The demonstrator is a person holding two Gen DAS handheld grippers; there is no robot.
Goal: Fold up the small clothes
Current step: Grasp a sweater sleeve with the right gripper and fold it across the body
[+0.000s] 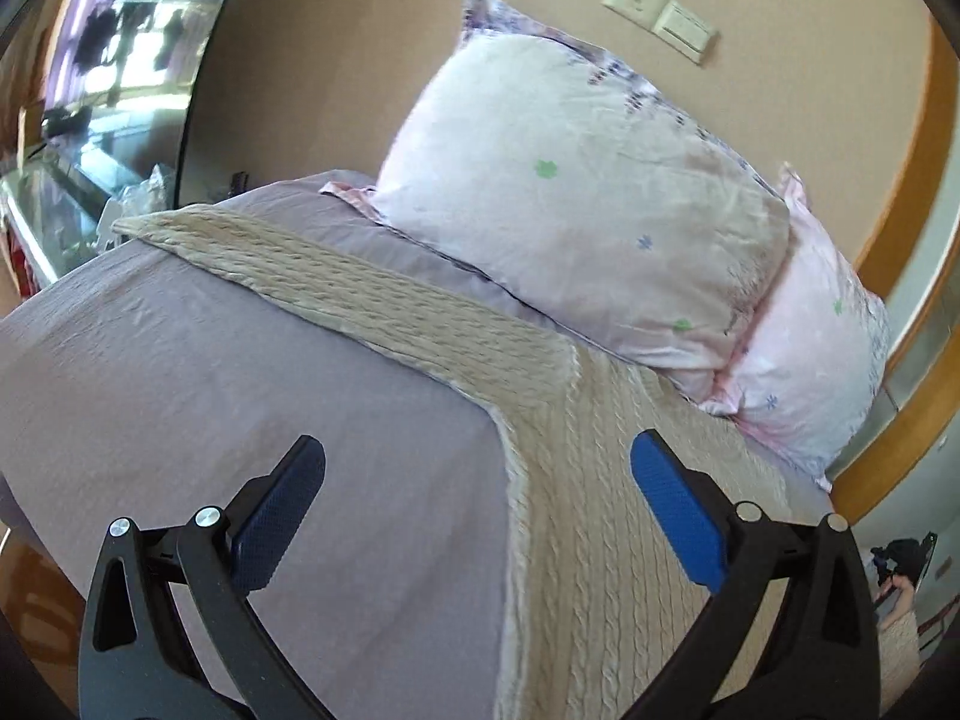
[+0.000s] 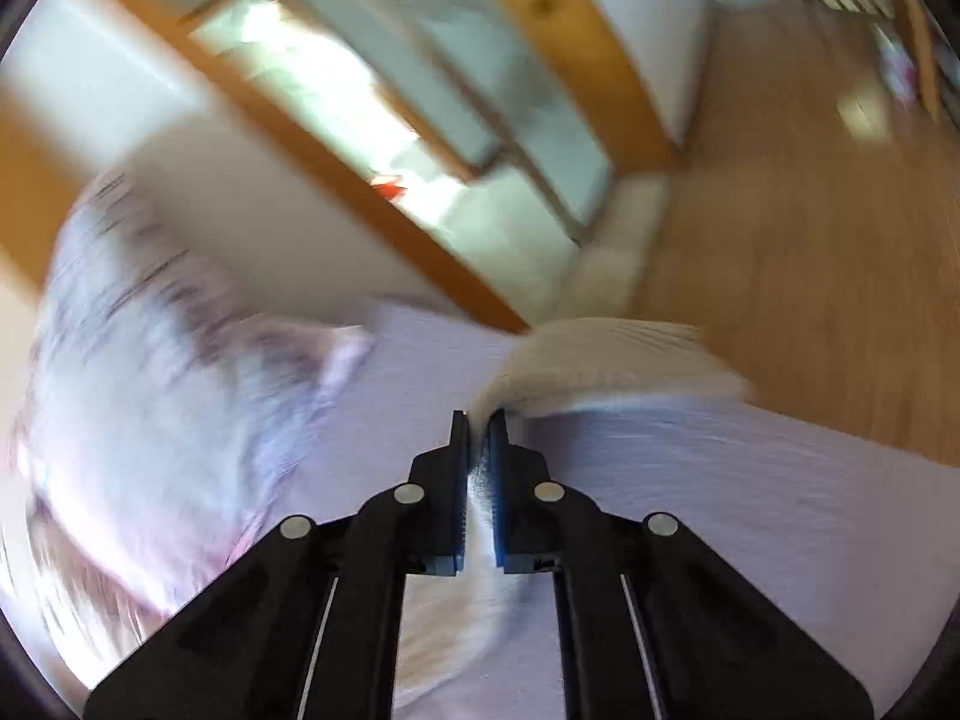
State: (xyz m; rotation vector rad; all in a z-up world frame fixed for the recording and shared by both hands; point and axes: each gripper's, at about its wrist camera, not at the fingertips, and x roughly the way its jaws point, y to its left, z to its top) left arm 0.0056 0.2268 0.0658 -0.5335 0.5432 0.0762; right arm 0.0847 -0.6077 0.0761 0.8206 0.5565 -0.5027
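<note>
A beige cable-knit sweater (image 1: 576, 480) lies flat on the lilac bed sheet (image 1: 240, 420), one sleeve stretched out toward the far left. My left gripper (image 1: 477, 468) is open and empty, hovering over the sweater's body where the sleeve joins. In the blurred right wrist view, my right gripper (image 2: 479, 426) is shut on a fold of the beige sweater (image 2: 600, 360), which rises in a bunch ahead of the fingers above the sheet (image 2: 750, 510).
Two pink floral pillows (image 1: 570, 192) lean against the wall at the head of the bed, also showing at the left in the right wrist view (image 2: 150, 372). A mirror (image 1: 120, 90) stands at the far left. Wooden floor (image 2: 810, 240) lies beyond the bed's edge.
</note>
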